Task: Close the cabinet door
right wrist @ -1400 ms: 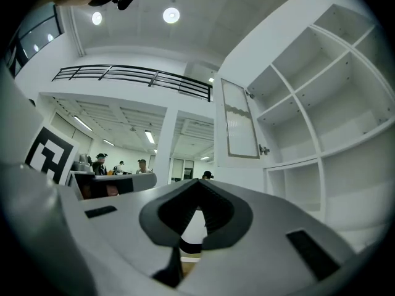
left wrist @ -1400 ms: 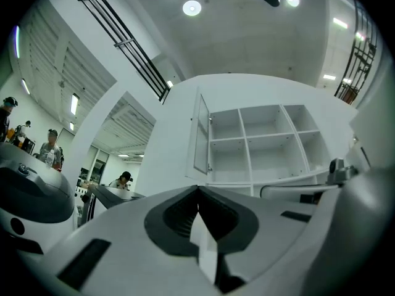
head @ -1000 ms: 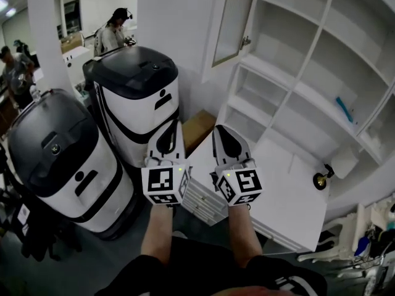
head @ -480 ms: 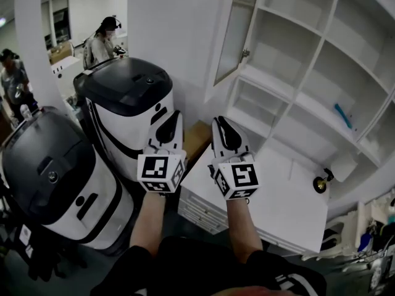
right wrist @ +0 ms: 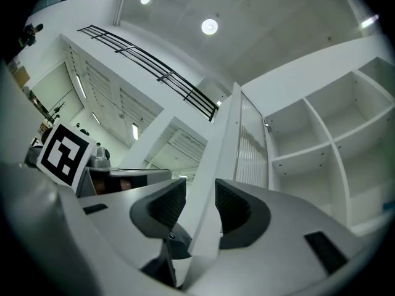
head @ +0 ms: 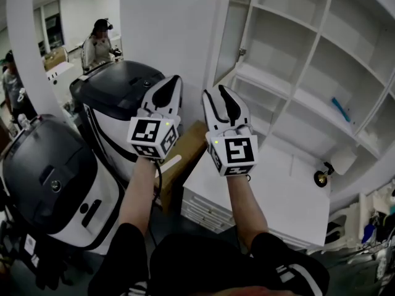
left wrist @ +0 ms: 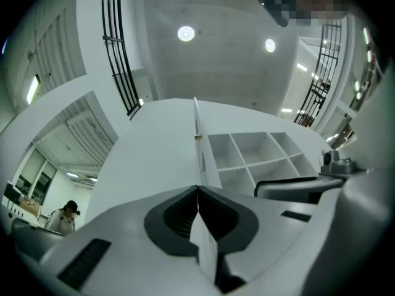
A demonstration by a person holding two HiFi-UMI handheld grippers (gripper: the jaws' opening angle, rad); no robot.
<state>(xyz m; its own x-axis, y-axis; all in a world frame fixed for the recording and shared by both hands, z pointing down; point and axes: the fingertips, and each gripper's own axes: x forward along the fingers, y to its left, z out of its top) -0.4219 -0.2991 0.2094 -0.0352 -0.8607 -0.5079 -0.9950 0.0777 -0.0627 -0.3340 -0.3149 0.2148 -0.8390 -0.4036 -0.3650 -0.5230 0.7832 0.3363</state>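
Observation:
The white cabinet (head: 308, 73) fills the upper right of the head view, and its glass-panelled door (head: 231, 26) stands swung out to the left. A small latch (head: 242, 52) sits on the door's lower frame. My left gripper (head: 171, 84) is shut with nothing in it and points up toward the door's edge (left wrist: 198, 142), short of it. My right gripper (head: 220, 94) is beside it. Its jaws have just been opening and stand apart (right wrist: 200, 202). The door (right wrist: 248, 143) shows beyond the gap, untouched. Open shelves (right wrist: 321, 147) lie to the right.
Two large black-and-white machines (head: 133, 97) (head: 52, 177) stand at the left, with a cardboard box (head: 185, 153) between them and a white drawer unit (head: 278, 193). A blue item (head: 340, 110) lies on a shelf. People (head: 97, 42) stand at the far left.
Both grippers have risen and moved closer to the open door. The right gripper's jaws have parted; the left stays shut.

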